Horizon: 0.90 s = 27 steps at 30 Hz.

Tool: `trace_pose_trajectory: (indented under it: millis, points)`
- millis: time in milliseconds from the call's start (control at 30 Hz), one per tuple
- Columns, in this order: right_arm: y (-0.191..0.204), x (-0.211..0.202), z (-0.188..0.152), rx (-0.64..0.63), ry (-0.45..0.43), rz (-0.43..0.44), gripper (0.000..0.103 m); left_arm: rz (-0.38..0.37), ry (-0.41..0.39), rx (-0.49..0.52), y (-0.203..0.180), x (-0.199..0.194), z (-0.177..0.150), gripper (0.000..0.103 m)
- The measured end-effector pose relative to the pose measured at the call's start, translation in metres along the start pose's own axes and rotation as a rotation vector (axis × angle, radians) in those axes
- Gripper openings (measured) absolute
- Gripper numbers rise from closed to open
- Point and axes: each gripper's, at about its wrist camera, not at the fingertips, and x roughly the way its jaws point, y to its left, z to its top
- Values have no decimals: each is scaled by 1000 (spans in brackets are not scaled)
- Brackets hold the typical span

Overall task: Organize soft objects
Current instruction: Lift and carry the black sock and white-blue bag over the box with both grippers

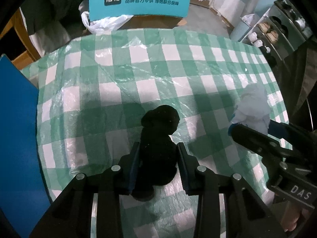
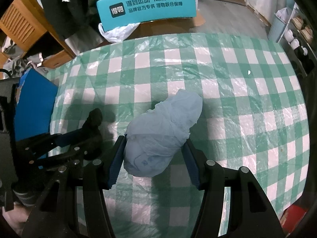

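A black soft bundle (image 1: 158, 142) sits between the fingers of my left gripper (image 1: 158, 148), which is shut on it above the green checked tablecloth (image 1: 138, 75). A pale blue soft bundle (image 2: 162, 130) sits between the fingers of my right gripper (image 2: 154, 144), which is shut on it. The pale blue bundle also shows in the left wrist view (image 1: 253, 107) at the right, with the right gripper (image 1: 233, 129) on it. The black bundle also shows in the right wrist view (image 2: 93, 123) at the left, held by the left gripper (image 2: 69, 138).
A blue flat box (image 1: 17, 129) lies at the table's left edge. A teal chair back (image 1: 138, 0) stands beyond the far edge with a white plastic bag (image 1: 105, 23) under it. Shelves with cups (image 1: 265, 33) stand at the right. Wooden furniture (image 2: 21, 25) is at the far left.
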Motion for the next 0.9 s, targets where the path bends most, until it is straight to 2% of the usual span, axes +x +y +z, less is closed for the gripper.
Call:
trace_pose_trajectory:
  millis: [333,900]
  points:
    - [12,-26,-2,-31,-41,3,58,0,-80,40,-8,-45,-11,36]
    - [45,-70,-12,-90,-87,32,58,-18,-168,32,4,-111,-38,36]
